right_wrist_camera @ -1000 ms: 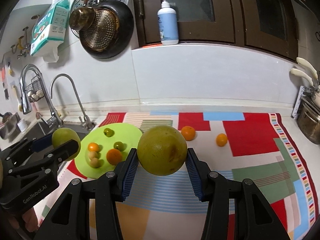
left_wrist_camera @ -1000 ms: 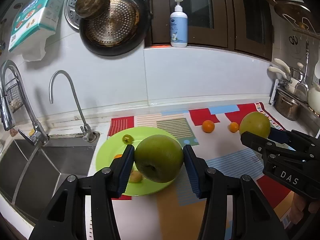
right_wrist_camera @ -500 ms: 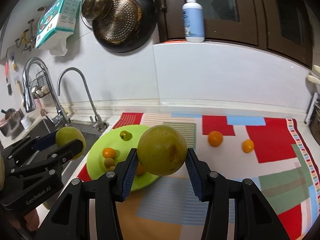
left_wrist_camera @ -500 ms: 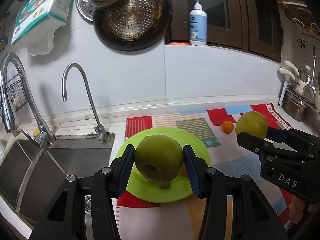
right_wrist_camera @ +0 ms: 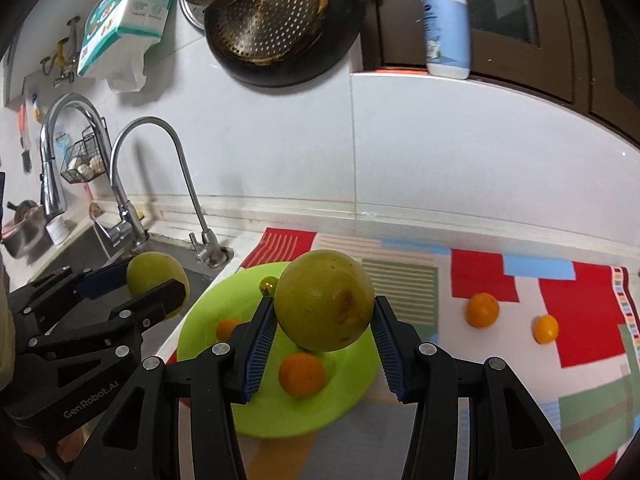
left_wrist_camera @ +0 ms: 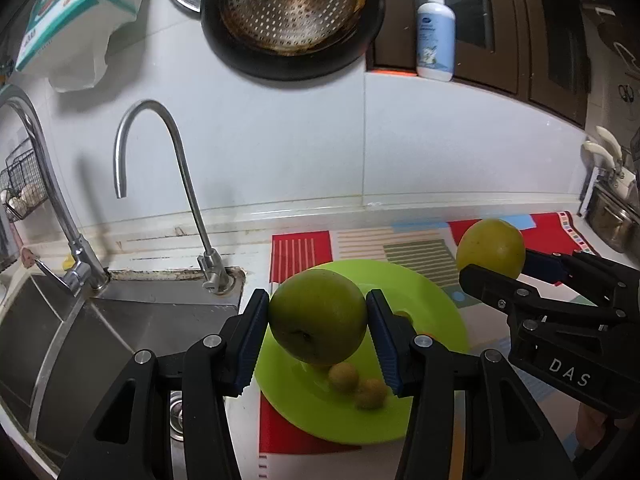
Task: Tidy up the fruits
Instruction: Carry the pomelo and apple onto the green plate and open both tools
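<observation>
My left gripper (left_wrist_camera: 318, 320) is shut on a big green fruit (left_wrist_camera: 316, 316), held above the left side of a lime green plate (left_wrist_camera: 432, 292). My right gripper (right_wrist_camera: 324, 316) is shut on a big yellow-green fruit (right_wrist_camera: 324, 304), held above the same plate (right_wrist_camera: 348, 384). The plate holds small fruits: an orange one (right_wrist_camera: 301, 374), another orange one (right_wrist_camera: 227, 328), a small green one (right_wrist_camera: 267, 284) and two tan ones (left_wrist_camera: 344, 376). Two small oranges (right_wrist_camera: 483, 310) lie on the patterned mat to the right. Each gripper shows in the other's view (left_wrist_camera: 492, 248) (right_wrist_camera: 156, 280).
A steel sink (left_wrist_camera: 80, 336) with two curved taps (left_wrist_camera: 160, 184) lies just left of the plate. A colourful mat (right_wrist_camera: 580, 320) covers the counter. Pans (left_wrist_camera: 292, 20) hang on the wall above, a soap bottle (left_wrist_camera: 436, 36) stands on the ledge. Steel pots (left_wrist_camera: 616, 216) sit far right.
Both grippers have moved left and closer with their fruits, from over the mat to over the plate near the sink. Their grip has not changed.
</observation>
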The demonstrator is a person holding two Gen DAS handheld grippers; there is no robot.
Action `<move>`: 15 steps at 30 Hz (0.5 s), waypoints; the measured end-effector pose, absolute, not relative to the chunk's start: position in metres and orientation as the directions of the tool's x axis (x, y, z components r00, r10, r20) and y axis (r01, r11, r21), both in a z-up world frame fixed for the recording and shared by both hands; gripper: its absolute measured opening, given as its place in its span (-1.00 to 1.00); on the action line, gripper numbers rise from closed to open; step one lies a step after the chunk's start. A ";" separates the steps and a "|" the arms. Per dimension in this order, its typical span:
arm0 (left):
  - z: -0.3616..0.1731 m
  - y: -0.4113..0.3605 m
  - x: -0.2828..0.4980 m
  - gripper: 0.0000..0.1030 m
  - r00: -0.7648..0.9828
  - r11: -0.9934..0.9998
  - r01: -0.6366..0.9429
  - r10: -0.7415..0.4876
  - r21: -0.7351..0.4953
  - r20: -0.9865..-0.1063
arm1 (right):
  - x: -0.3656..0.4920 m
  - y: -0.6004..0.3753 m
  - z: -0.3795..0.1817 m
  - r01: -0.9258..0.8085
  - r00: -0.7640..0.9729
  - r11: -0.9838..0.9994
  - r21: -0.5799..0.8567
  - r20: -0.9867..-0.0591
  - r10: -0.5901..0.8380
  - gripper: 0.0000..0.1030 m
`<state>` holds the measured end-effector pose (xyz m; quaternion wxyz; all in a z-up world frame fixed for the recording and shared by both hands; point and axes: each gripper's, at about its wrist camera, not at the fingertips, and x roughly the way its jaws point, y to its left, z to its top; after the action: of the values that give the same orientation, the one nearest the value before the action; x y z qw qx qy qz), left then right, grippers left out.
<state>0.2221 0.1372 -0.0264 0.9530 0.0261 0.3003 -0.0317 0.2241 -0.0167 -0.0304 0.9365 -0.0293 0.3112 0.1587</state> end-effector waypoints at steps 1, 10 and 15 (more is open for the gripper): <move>-0.028 0.138 0.226 -0.04 0.816 0.997 0.075 -0.042 0.033 -0.577 | 0.228 -0.015 -0.033 -0.320 0.753 0.946 0.045 -0.595 0.282 -0.05; -0.053 0.146 0.259 -0.04 0.788 0.997 0.071 -0.034 0.037 -0.615 | 0.265 0.000 -0.058 -0.354 0.712 0.934 0.050 -0.633 0.304 -0.05; -0.068 0.148 0.276 -0.04 0.767 0.997 0.075 -0.035 0.034 -0.641 | 0.285 0.005 -0.073 -0.368 0.685 0.928 0.054 -0.660 0.309 -0.05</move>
<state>0.2763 0.1477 -0.0681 0.9394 0.0290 0.3404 -0.0293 0.2849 0.0046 -0.0731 0.9170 -0.0415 0.3513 0.1846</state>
